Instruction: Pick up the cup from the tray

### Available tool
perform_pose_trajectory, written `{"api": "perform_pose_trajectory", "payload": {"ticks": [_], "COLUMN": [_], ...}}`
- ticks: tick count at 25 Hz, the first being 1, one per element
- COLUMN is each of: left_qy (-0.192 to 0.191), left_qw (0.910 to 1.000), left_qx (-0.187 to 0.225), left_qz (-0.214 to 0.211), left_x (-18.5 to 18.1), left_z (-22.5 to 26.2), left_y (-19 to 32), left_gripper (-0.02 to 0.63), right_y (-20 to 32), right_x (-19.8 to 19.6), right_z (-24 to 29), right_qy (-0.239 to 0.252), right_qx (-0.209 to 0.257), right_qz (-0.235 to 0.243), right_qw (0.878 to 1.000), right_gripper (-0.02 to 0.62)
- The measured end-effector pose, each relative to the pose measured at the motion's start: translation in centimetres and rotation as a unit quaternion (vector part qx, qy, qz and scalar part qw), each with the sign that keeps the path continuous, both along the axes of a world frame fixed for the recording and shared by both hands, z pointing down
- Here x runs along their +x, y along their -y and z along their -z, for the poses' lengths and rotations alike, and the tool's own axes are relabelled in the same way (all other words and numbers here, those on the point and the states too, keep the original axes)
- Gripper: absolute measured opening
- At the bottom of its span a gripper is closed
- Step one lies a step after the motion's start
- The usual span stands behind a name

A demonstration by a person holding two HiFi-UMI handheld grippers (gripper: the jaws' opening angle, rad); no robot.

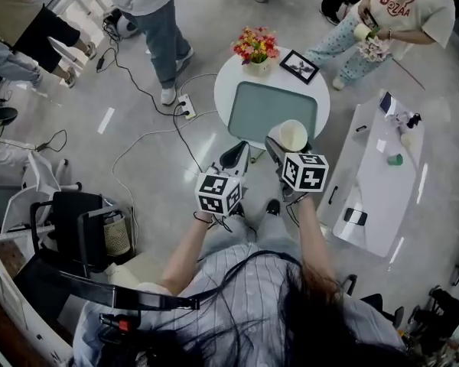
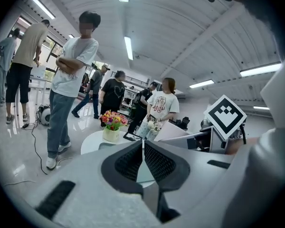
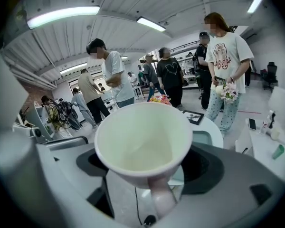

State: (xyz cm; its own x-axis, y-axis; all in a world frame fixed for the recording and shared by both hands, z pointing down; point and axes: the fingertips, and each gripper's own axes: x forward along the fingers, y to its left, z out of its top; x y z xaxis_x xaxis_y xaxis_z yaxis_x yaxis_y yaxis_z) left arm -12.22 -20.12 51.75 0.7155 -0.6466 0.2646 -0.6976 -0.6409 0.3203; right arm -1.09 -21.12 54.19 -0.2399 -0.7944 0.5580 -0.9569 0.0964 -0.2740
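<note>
1. Holding the cup (image 3: 142, 141): R gripper (image 1: 284, 150) jaws are clamped on it, one each side of the body. In the right gripper view the mouth faces the cam, the handle points down toward the cam, and the inside is empty.
2. L gripper (image 2: 143, 156) jaws are pressed together w/ nothing between them. In the head view it sits just beside the R gripper, on its left.
3. Cup pos: in the air, off the tray (image 1: 260, 113). In the head view it's over the near-right edge of the round table (image 1: 226, 90), not touching either.
4. Tray is a grey-green rounded rectangle, flat on the round table, w/ nothing on it.
5. Past the tray, at the table's far edge, are flowers (image 1: 255, 46) in a small pot. A black picture frame (image 1: 299, 66) lies just right of them.
6. Floor: power strip (image 1: 186, 107) w/ cables left of the round table. A long white table (image 1: 382, 197) stands to the right, w/ a few small items on it.
7. Far: person in printed tee (image 1: 404, 6) beyond the table on the right, w/ a small bouquet in hand. Person in jeans (image 1: 157, 17) is on the left, arms folded in the left gripper view. More ppl are behind them, too small to detail.
</note>
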Motion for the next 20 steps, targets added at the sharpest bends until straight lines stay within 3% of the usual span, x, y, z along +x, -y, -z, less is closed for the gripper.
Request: {"api": "perform_pose_trajectory", "payload": {"ticks": [6, 20], "left_qy": [-0.008, -0.006], "left_qw": [0.9998, 0.9983], "left_qx": [0.001, 0.013], "left_qz": [0.019, 0.056], "left_x": [0.1, 4.2], "left_z": [0.7, 1.2], "left_y": [-2.2, -11.1], "left_gripper": [0.023, 0.023], "right_y": [-2.3, -12.5], "right_x": [-0.1, 1.9], "right_z": [0.8, 0.4], "right_qy": [0.000, -0.004], "right_qx": [-0.002, -0.008], "right_qz": [0.020, 0.083], "right_qw": [1.000, 0.996], "right_gripper": [0.412, 0.412]}}
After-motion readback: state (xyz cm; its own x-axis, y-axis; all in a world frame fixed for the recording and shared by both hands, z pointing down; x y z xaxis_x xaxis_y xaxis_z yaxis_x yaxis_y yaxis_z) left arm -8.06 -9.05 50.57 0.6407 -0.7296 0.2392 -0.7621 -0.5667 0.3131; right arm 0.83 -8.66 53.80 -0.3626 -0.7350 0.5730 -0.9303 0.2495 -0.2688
